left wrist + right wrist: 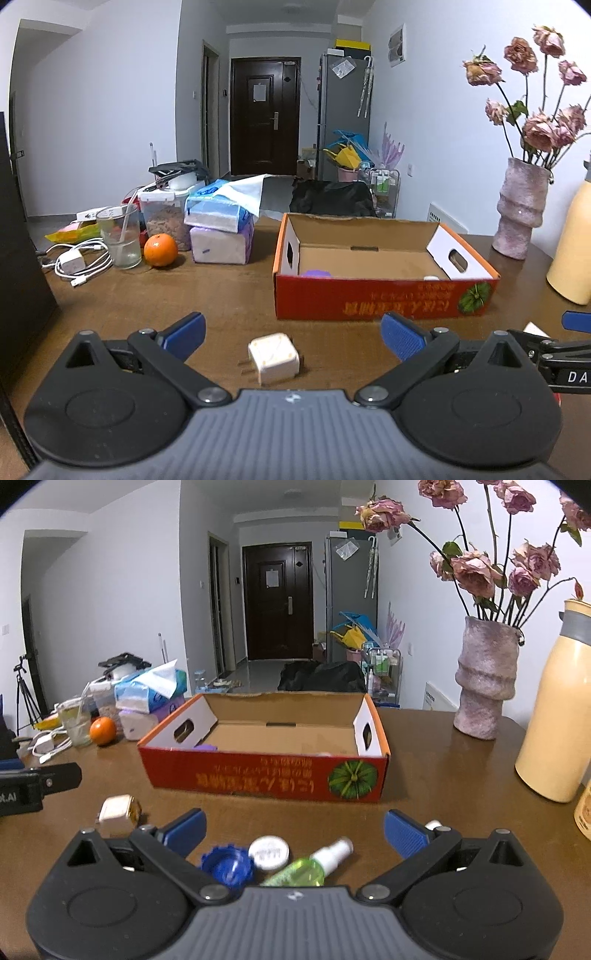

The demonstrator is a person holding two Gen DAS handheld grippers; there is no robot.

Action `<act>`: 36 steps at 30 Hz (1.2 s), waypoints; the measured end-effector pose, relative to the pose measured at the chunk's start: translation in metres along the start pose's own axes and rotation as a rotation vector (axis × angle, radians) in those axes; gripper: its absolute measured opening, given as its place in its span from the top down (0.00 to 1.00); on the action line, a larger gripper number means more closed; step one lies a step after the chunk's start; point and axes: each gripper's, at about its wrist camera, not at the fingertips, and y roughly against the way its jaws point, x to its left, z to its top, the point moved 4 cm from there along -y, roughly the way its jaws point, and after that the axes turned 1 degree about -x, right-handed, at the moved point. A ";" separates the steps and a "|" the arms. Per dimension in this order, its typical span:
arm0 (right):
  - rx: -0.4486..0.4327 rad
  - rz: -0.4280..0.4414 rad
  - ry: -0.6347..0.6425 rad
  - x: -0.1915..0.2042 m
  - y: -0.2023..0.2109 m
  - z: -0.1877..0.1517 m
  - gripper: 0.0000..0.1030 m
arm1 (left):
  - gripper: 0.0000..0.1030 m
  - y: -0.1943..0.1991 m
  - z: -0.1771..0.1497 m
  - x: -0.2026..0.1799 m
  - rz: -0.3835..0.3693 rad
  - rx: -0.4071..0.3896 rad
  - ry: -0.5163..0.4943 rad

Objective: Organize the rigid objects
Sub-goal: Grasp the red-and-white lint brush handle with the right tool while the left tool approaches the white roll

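Two grippers hover low over a brown wooden table (pixel 229 295), each with its two blue-padded fingers spread wide and grasping nothing. The left gripper (pixel 293 332) frames one white plug adapter (pixel 274 357) lying on the table between its fingers but touching neither, its two metal prongs pointing left. The right gripper (pixel 294 829) has three small things lying on the table between its fingers: one blue ridged cap (pixel 228 866), one white round lid (pixel 269 852) just beside it, and one green spray bottle (pixel 308 866) lying on its side, its white nozzle pointing away from the camera. Beyond both stands one open red cardboard box (pixel 266 775), printed with a green pumpkin; inside, one purple item (pixel 317 273) and one small white item (pixel 430 277) peek over the near wall, too hidden to identify. At the table's left edge sit one orange (pixel 160 250), one glass (pixel 120 236) and two stacked tissue packs (pixel 219 229); at the right, one vase of dried roses (pixel 482 679) and one cream thermos (pixel 557 709).
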 end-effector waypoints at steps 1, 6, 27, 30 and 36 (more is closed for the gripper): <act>0.005 -0.003 0.001 0.001 0.003 -0.003 0.00 | 0.00 0.003 -0.004 0.000 -0.002 0.003 -0.001; 0.038 -0.019 0.002 0.003 0.012 -0.022 0.00 | 0.00 0.016 -0.022 0.004 -0.011 0.024 0.001; 0.174 -0.144 -0.012 0.006 0.023 -0.074 0.00 | 0.00 0.032 -0.076 0.016 -0.030 0.094 0.005; 0.196 -0.164 -0.033 0.001 0.018 -0.076 0.00 | 0.00 0.032 -0.077 0.018 -0.032 0.094 0.006; 0.261 -0.176 -0.099 0.000 -0.002 -0.083 0.00 | 0.00 0.029 -0.078 0.019 -0.032 0.105 0.014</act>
